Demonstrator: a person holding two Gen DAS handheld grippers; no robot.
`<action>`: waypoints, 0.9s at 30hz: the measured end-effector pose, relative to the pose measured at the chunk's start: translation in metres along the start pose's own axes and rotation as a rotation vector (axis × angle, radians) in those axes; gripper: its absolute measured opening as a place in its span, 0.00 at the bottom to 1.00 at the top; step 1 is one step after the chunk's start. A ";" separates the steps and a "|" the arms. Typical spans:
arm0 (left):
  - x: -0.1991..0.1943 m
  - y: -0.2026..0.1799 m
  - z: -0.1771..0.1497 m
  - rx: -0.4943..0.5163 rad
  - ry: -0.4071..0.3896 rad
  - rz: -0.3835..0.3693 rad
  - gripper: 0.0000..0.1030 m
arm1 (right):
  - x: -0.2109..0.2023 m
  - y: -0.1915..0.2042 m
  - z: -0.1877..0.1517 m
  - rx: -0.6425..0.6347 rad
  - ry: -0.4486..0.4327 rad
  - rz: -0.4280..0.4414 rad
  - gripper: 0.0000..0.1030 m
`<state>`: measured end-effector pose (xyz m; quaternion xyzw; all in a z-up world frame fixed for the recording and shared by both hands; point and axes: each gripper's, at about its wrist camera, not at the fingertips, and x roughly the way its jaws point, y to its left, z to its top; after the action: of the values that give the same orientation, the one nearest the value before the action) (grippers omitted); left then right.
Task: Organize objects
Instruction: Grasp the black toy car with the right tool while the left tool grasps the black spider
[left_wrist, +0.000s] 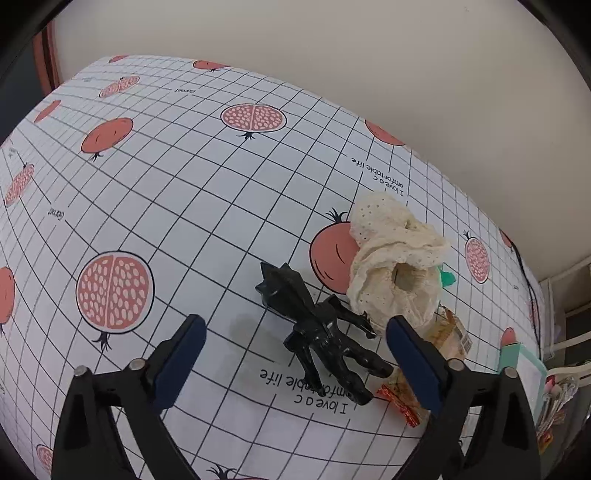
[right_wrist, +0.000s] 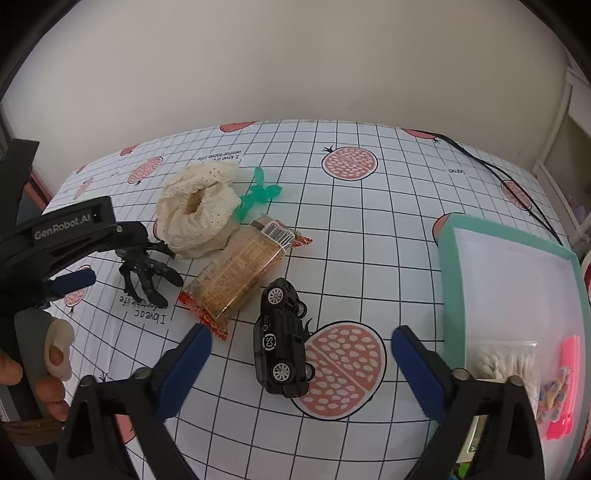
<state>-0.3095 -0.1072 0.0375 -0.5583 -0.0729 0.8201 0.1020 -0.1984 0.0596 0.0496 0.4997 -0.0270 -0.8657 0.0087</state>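
- Both tools are spread wide: the left gripper (left_wrist: 295, 354) hangs with its blue pads apart and nothing between them, poised over the black claw toy (left_wrist: 321, 332), and the right gripper (right_wrist: 301, 354) gapes the same way above the black toy car (right_wrist: 282, 338).
- That car, lying on its side on the pomegranate-print tablecloth (right_wrist: 369, 229), serves as the landmark.
- Just left of and beyond the car lies the packet of crackers (right_wrist: 236, 273), its red crimped end near the right gripper's left pad.
- Beyond the crackers sits the cream lace cloth (right_wrist: 199, 210), bunched into a ring, with a green balloon toy (right_wrist: 258, 194) touching its far side.
- Left of the crackers, well away from the car, the claw toy rests against the cloth's edge.
- Right of the car stands the teal-rimmed box (right_wrist: 454, 258), holding a bag of cotton swabs (right_wrist: 502, 362) and a pink item I cannot identify.
- A hand (right_wrist: 40, 373) grips the left tool's handle at the far left.
- A black cable (right_wrist: 498, 173) trails along the cloth beyond the box.
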 end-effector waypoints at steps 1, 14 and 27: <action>0.001 -0.001 0.000 0.008 0.000 0.004 0.93 | 0.001 0.000 -0.001 -0.002 0.002 -0.006 0.90; 0.014 -0.011 -0.007 0.076 0.028 0.031 0.81 | 0.009 0.003 -0.004 0.001 0.023 -0.030 0.63; 0.016 -0.014 -0.008 0.128 0.025 0.014 0.75 | 0.020 -0.002 0.000 0.081 0.046 -0.022 0.41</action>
<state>-0.3066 -0.0900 0.0231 -0.5613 -0.0153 0.8168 0.1326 -0.2086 0.0610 0.0325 0.5198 -0.0562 -0.8522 -0.0204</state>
